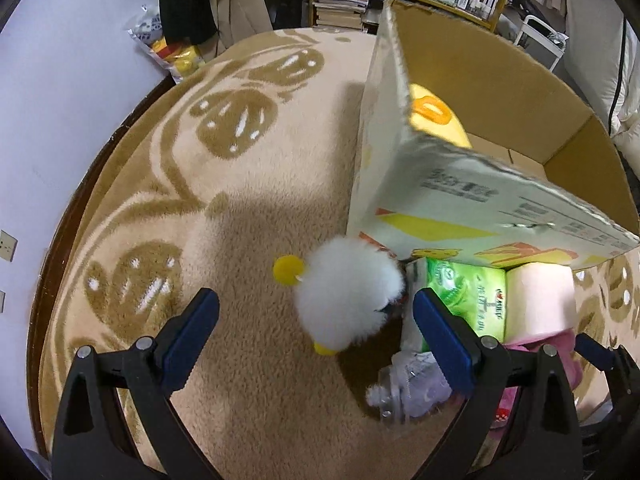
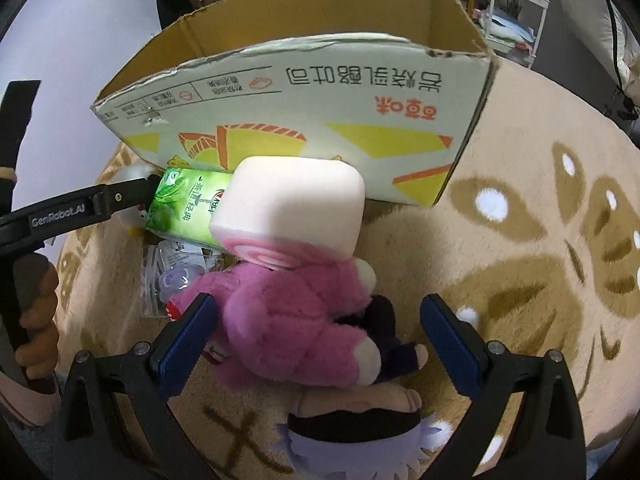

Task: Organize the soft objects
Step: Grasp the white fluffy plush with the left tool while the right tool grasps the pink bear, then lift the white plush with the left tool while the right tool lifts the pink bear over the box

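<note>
A white fluffy plush with yellow feet [image 1: 346, 294] lies on the rug beside the open cardboard box [image 1: 460, 184]. My left gripper [image 1: 316, 328] is open just above it, empty. A yellow plush [image 1: 436, 116] lies inside the box. My right gripper [image 2: 318, 334] is open, its fingers on either side of a pink plush bear [image 2: 296, 328], not closed on it. A pink-white marshmallow cushion [image 2: 292, 210] rests above the bear. A doll with dark clothes and pale hair [image 2: 360, 412] lies below it.
A green tissue pack [image 2: 188, 208], also in the left view [image 1: 468, 296], and a clear plastic package [image 1: 412, 384] lie by the box [image 2: 304, 112]. The beige patterned rug [image 1: 240, 184] spreads left. Shelves and bags stand at the back wall.
</note>
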The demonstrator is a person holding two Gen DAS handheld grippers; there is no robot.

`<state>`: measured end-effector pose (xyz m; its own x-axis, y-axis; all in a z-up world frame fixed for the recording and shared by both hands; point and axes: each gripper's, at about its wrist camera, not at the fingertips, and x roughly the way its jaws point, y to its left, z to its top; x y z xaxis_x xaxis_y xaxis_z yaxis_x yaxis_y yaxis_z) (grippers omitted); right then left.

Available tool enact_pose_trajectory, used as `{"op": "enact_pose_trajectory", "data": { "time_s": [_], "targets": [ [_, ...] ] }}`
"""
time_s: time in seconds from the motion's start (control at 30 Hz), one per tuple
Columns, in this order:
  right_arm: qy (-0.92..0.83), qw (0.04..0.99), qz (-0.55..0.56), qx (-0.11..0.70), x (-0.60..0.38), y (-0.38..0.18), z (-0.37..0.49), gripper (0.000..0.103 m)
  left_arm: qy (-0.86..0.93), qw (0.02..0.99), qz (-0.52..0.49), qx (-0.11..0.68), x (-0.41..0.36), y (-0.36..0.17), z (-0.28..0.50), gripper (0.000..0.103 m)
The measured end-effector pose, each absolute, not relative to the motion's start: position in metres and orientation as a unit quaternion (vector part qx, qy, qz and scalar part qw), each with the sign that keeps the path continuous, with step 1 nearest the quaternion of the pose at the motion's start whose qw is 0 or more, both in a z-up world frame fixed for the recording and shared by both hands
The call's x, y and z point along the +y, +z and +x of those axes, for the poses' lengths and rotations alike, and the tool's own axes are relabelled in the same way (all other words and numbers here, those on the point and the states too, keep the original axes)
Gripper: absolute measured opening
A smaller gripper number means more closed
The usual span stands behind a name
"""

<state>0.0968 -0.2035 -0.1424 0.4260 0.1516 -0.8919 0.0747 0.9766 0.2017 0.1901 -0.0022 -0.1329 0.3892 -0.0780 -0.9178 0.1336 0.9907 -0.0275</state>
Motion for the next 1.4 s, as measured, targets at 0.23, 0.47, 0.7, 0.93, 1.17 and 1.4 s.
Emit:
{"op": "enact_pose_trajectory", "data": {
  "time_s": [0.23,0.47,0.7,0.93,1.17,1.4],
  "targets": [
    [0.044,0.832,0.13,0.537,-0.207,-0.146,0.1,0.094,-0.088,0.822,-0.007,0.563,0.005,-0.147,0.198,0.082],
    [0.045,0.837,0.132,0.529,-0.214,-0.141,0.095,0.077,-0.112,0.822,-0.004,0.558,-0.004,-0.152,0.198,0.073],
    [0.044,0.832,0.148,0.532,-0.215,-0.145,0.1,0.079,-0.142,0.819,-0.046,0.554,0.004,-0.155,0.201,0.051],
    [0.045,0.837,0.143,0.526,-0.213,-0.14,0.1,0.067,-0.156,0.825,-0.023,0.543,-0.007,-0.148,0.19,0.033],
    [0.036,0.85,0.143,0.506,-0.211,-0.128,0.093,0.063,-0.138,0.842,-0.03,0.52,0.0,-0.127,0.177,0.033],
    [0.023,0.869,0.137,0.476,-0.211,-0.107,0.082,0.063,-0.129,0.859,-0.009,0.495,0.003,-0.111,0.16,0.033]
  ]
}}
